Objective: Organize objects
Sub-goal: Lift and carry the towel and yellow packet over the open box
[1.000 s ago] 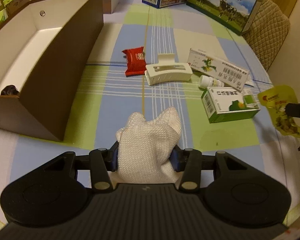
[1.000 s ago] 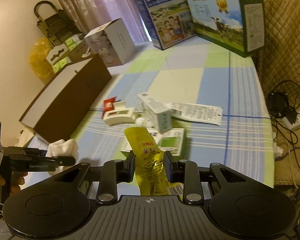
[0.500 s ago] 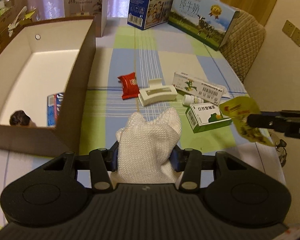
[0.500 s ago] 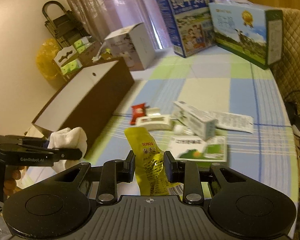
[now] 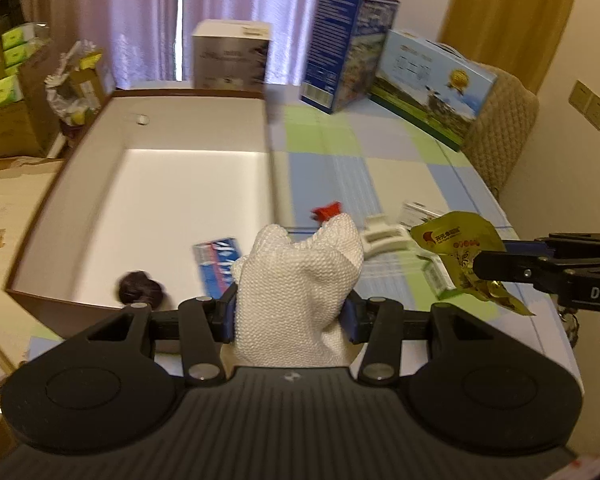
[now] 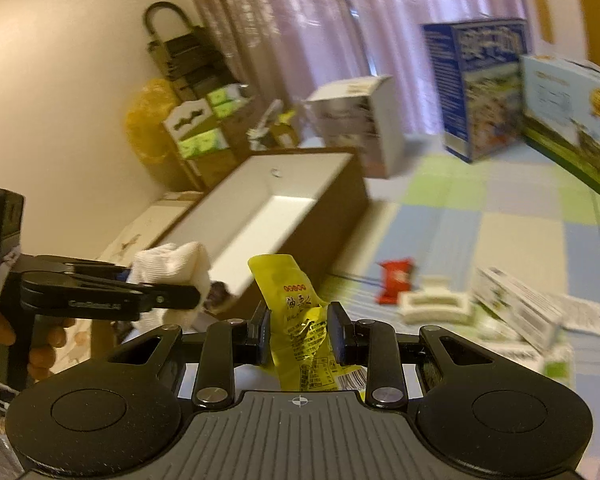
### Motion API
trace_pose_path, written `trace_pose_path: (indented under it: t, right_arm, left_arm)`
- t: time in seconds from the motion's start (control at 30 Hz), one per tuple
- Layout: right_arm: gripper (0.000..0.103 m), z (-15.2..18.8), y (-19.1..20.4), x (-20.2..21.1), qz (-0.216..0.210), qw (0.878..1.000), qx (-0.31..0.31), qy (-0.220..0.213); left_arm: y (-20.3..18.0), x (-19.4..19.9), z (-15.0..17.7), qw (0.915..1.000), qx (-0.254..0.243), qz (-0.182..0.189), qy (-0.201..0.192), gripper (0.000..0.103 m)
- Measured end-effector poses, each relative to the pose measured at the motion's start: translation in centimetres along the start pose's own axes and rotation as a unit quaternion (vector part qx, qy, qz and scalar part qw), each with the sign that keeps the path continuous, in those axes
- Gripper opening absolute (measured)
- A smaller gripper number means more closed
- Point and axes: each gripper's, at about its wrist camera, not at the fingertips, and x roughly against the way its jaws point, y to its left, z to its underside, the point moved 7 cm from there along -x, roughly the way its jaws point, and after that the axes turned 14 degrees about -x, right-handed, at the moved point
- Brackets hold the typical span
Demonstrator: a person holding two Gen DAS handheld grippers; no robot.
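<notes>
- Left gripper [image 5: 292, 312], clamped on a white knitted cloth [image 5: 300, 280], hung at the near rim of the open box [image 5: 80, 184], which lay ahead and leftward.
- Right gripper [image 6: 298, 334], clenched on a yellow snack pouch [image 6: 296, 304], stood farther right, over the tablecloth [image 6: 512, 240].

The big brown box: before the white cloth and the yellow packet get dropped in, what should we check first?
1. Left gripper squeezes the white cloth: ok.
2. Right gripper pinches the yellow packet: ok.
3. Brown box open on top: ok.
4. Bare floor left inside, beyond the blue packet and dark round thing: ok.
5. Cloth right above the opening: cannot tell.
6. Packet above the box: not ok, beside it.
</notes>
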Motion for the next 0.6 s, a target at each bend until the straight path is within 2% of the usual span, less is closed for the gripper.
trace_pose_path:
  t: [0.33,0.6]
  right_arm:
    - [0.027,-0.9,6.6,-5.1,-0.04,0.999,0.034,0.012]
    - [0.027,-1.6,9.5,-9.3,-0.053,0.997,0.039,0.029]
  left_arm:
    - [6.9,0.8,0.3,0.9994,0.016,-0.03,-0.008,0.043]
    - [11.0,0.1,0.5,0.9989,0.023,-0.041,-0.002,0.043]
